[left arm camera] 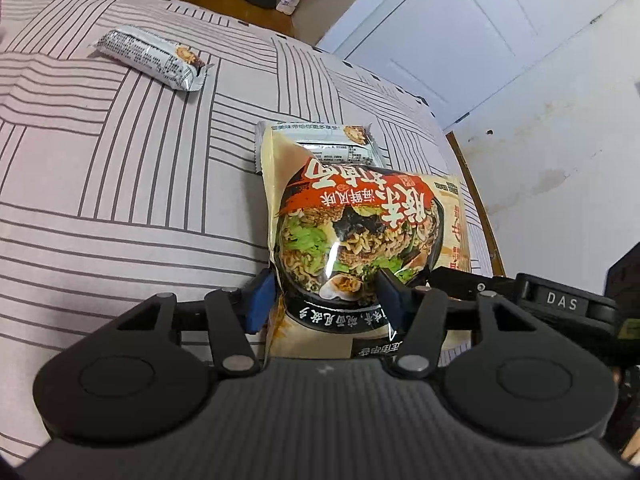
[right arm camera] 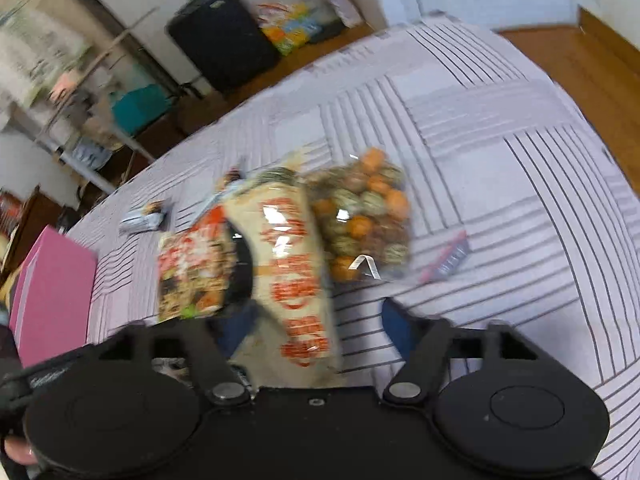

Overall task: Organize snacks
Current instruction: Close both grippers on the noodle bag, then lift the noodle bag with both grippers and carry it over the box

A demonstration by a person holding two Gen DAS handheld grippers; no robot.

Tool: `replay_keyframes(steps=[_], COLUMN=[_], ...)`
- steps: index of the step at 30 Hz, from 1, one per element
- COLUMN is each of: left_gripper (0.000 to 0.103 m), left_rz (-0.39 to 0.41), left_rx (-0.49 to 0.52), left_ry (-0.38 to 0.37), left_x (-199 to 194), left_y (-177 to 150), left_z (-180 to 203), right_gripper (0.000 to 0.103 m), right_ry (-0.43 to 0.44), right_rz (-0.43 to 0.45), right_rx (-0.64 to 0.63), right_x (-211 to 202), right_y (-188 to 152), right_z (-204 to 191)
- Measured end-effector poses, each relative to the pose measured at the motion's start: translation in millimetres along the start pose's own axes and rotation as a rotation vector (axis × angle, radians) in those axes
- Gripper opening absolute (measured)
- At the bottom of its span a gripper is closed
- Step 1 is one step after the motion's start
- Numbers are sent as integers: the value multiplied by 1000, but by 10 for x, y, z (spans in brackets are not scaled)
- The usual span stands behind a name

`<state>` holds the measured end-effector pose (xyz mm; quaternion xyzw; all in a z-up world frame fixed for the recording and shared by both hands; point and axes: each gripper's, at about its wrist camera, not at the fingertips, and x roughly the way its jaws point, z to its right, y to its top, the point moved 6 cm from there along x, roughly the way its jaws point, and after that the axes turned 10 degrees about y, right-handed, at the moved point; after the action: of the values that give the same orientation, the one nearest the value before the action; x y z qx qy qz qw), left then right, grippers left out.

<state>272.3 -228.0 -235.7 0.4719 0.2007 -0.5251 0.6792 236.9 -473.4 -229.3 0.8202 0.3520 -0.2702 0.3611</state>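
Striped bed (left arm camera: 120,208), 2 silver bars (left arm camera: 150,56), candy bag (right arm camera: 364,216), pink box (right arm camera: 52,292)

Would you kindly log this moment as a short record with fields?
surface: striped bed sheet
left hand-held gripper: shut on noodle packet
right hand-held gripper: open, blurred, beside the noodle packet
under packet's far end: silver snack bar
lying apart: second silver bar
other snacks: clear bag of round sweets; small red wrapper
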Motion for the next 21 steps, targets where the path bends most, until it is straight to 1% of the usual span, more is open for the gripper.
replay_keyframes(steps=[1, 2, 3, 4, 6, 11, 16, 19, 21], left_gripper=[53, 52, 50, 45, 45, 45, 45, 45, 45], left_rz=[-2, -5, -10, -18, -42, -45, -46, -73, -73], left_rx=[-8, -7, 2, -1, -24, -10, 22, 71, 88], left_ry=[-4, -5, -15, -41, -73, -65, -43, -3, 19], left_x=[-4, -20, -31, -48, -59, -88, -177, -240, -309], left_y=[-2, -9, -11, -12, -25, -75, -100, -116, -137], left_z=[-8, -10, 1, 14, 26, 49, 136, 195, 215], right_gripper=[65, 54, 49, 49, 47, 44, 44, 45, 45], right_ry=[28, 54, 67, 28, -15, -28, -36, -29, -27], right_rz=[0, -4, -11, -4, 2, -1, -19, -33, -38], right_rx=[27, 33, 22, -26, -103, -100, -111, -122, -144], right_x=[0, -5, 0, -7, -8, 3, -49, -128, -156], right_y=[-4, -10, -21, -37, -67, -101, -156, -210, -242], right_z=[-3, -38, -89, -159, -274, -313, -352, -393, -447])
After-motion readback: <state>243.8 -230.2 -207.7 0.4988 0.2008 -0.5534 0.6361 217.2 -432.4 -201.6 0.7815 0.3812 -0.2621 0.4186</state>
